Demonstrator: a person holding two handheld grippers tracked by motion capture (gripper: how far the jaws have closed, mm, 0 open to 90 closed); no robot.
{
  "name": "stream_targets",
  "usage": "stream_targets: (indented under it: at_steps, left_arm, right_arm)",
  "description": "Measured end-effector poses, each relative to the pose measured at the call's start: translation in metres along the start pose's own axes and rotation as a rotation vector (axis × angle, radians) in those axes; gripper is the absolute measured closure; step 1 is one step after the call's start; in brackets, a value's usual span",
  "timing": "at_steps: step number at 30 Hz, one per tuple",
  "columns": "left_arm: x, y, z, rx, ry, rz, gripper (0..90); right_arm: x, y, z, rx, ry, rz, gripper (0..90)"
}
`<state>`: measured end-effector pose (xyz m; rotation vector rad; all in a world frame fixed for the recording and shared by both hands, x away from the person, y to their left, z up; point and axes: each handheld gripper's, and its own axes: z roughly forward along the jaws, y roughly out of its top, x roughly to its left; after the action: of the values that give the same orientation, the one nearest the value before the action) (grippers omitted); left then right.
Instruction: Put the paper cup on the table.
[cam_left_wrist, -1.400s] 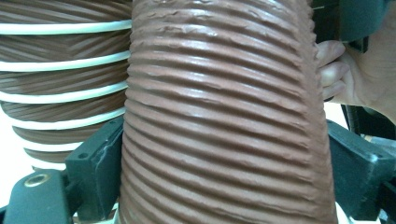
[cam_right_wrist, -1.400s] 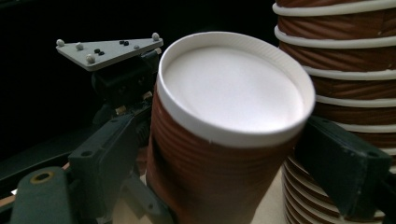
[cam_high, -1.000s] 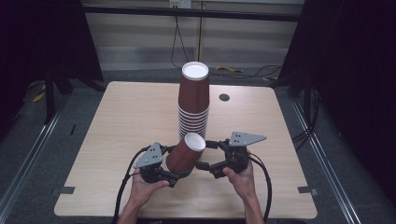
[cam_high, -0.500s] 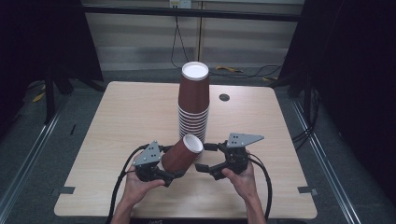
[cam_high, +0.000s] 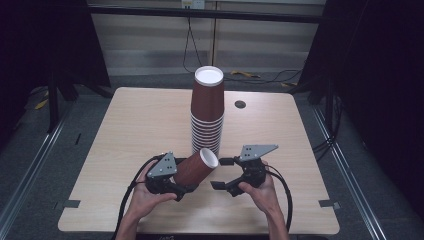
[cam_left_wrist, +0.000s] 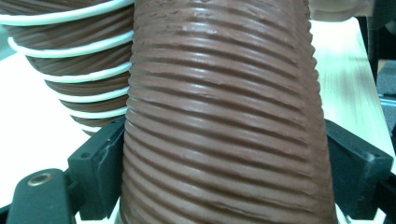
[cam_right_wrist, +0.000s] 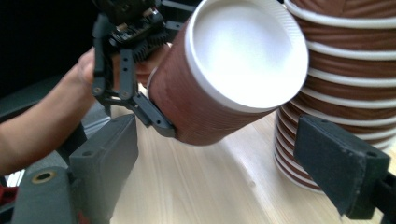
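Observation:
A brown ribbed paper cup (cam_high: 196, 169) (cam_left_wrist: 224, 116) (cam_right_wrist: 233, 70) hangs tilted just above the table, with my left gripper (cam_high: 186, 176) (cam_left_wrist: 224, 168) shut on its body. Its white end (cam_right_wrist: 247, 51) points at my right gripper (cam_high: 220, 173) (cam_right_wrist: 224, 154). That gripper is open; its jaws have just been opening and nothing is between them, the cup's end lying just ahead of them. Behind stands a tall stack of upside-down brown cups (cam_high: 207, 115) (cam_left_wrist: 70, 60) (cam_right_wrist: 336, 70) with white rims.
The light wooden table (cam_high: 125, 130) has a small dark round hole (cam_high: 240, 104) to the right of the stack. Black stands rise at both sides beyond the table's edges, and cables lie on the floor behind. Bare tabletop spreads left and right of the stack.

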<state>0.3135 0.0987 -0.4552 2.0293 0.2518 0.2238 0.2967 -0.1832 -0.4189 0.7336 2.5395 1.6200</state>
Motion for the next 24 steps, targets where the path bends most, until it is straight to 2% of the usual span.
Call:
stream_targets:
  at_steps: [5, 7, 9, 12, 15, 24]
  left_arm:
    - [-0.0015, 0.0006, 0.0010, 0.030, -0.005, 0.011, 13.4]
    - [-0.0009, 0.0011, 0.0009, 0.061, -0.007, 0.029, 13.5]
    - [-0.0008, 0.0014, 0.0005, 0.067, -0.014, 0.025, 13.5]
    - [-0.0013, 0.0029, -0.0001, 0.097, -0.015, 0.045, 13.5]
    - [-0.0007, 0.0029, -0.0014, 0.096, -0.022, 0.048, 13.6]
    - [-0.0006, 0.0023, -0.0007, 0.139, -0.030, 0.064, 13.8]
  right_arm:
    - [0.0000, -0.0005, -0.0004, 0.024, -0.009, -0.011, 13.8]
    - [0.0002, -0.0005, -0.0001, 0.030, -0.008, -0.015, 13.7]
    - [0.0002, -0.0006, 0.0003, 0.047, -0.007, -0.025, 13.8]
    - [-0.0007, -0.0005, 0.0009, 0.065, -0.003, -0.033, 13.8]
    - [-0.0008, -0.0004, 0.0010, 0.081, -0.007, -0.040, 14.0]
    - [-0.0027, -0.0012, 0.0050, 0.148, -0.002, -0.057, 17.5]
